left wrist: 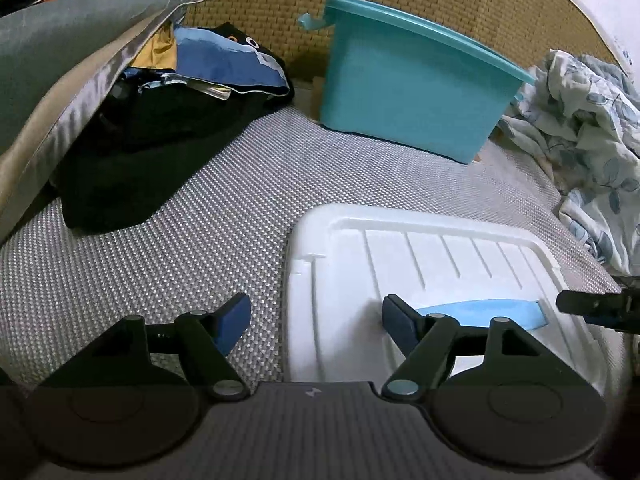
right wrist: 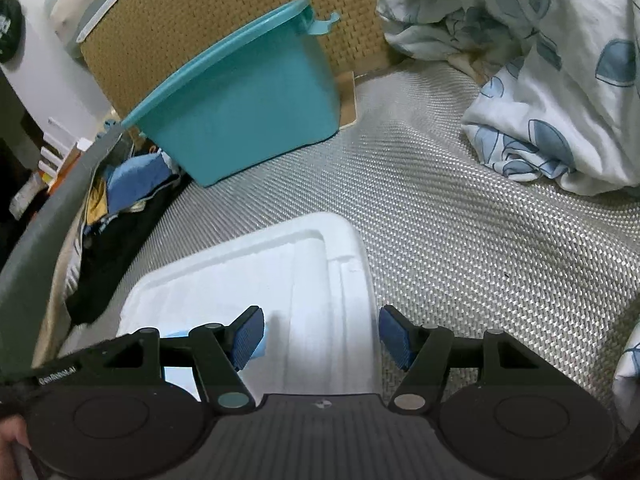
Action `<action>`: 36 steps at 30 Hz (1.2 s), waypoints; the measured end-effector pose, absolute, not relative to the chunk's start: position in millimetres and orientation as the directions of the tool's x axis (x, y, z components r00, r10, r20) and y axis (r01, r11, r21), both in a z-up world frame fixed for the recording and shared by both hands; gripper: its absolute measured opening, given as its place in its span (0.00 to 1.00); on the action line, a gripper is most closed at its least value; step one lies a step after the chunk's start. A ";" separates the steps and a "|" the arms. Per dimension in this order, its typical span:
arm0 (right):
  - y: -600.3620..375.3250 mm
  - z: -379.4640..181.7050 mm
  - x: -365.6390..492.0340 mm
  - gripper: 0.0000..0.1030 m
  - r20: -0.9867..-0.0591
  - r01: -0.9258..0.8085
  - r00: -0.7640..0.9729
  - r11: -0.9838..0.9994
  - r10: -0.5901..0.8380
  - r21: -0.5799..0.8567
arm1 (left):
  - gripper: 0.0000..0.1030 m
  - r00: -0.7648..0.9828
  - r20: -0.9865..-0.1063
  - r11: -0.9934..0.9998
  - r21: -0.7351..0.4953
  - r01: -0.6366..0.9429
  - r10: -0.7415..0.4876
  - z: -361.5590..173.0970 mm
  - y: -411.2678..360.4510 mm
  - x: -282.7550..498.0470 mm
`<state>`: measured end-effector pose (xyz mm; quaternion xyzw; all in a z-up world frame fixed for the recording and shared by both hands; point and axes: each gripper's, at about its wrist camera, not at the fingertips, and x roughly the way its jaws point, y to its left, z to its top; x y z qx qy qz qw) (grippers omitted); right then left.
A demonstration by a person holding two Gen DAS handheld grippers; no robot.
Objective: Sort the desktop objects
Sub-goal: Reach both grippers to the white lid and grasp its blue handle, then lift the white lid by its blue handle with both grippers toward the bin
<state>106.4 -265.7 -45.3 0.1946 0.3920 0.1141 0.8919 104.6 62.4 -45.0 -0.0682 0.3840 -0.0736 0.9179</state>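
The white lid lies near on the grey mat, the teal bin beyond. Left gripper and right gripper hover spread, empty. The lid looks light, stiff, slick (best gripped at opposite rims).

The inside of the teal plastic tub at twelve o'clock is hidden behind its near wall in both views. The white ribbed plastic lid runs under the gripper body at six o'clock, so its near edge is cut off. A light blue flat strip on that lid is partly covered by a gripper finger. The pile of dark and blue clothing at ten o'clock disappears under a grey cushion. The leaf-patterned white bedsheet is cropped at three o'clock. Small items at the top left corner are too blurred to identify.
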 end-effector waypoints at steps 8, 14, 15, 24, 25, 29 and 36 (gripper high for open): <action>-251.7 -47.8 105.0 0.71 -0.675 -0.099 0.663 0.932 0.323 0.349 | 0.79 0.675 -0.691 0.965 -0.222 0.139 -0.257 -50.0 53.7 105.7; -234.2 -49.9 100.2 0.79 -0.683 -0.166 0.672 0.957 0.285 0.236 | 0.79 0.680 -0.685 0.962 -0.242 0.127 -0.262 -50.7 54.8 106.0; -234.2 -50.0 100.4 0.79 -0.683 -0.164 0.673 0.958 0.284 0.237 | 0.79 0.681 -0.684 0.961 -0.245 0.125 -0.263 -50.5 55.0 105.9; -235.0 -51.3 101.1 0.80 -0.686 -0.160 0.669 0.957 0.286 0.243 | 0.82 0.683 -0.676 0.956 -0.268 0.122 -0.276 -48.2 58.6 105.3; -235.0 -51.2 101.1 0.80 -0.686 -0.159 0.669 0.957 0.286 0.244 | 0.87 0.682 -0.672 0.951 -0.283 0.123 -0.288 -48.0 59.4 105.3; -233.3 -51.0 100.5 0.80 -0.687 -0.161 0.669 0.958 0.283 0.239 | 0.93 0.668 -0.678 0.947 -0.288 0.142 -0.306 -48.4 56.4 104.7; -231.7 -50.8 100.6 0.81 -0.688 -0.162 0.668 0.959 0.281 0.234 | 0.99 0.653 -0.694 0.952 -0.253 0.174 -0.304 -48.8 47.7 103.2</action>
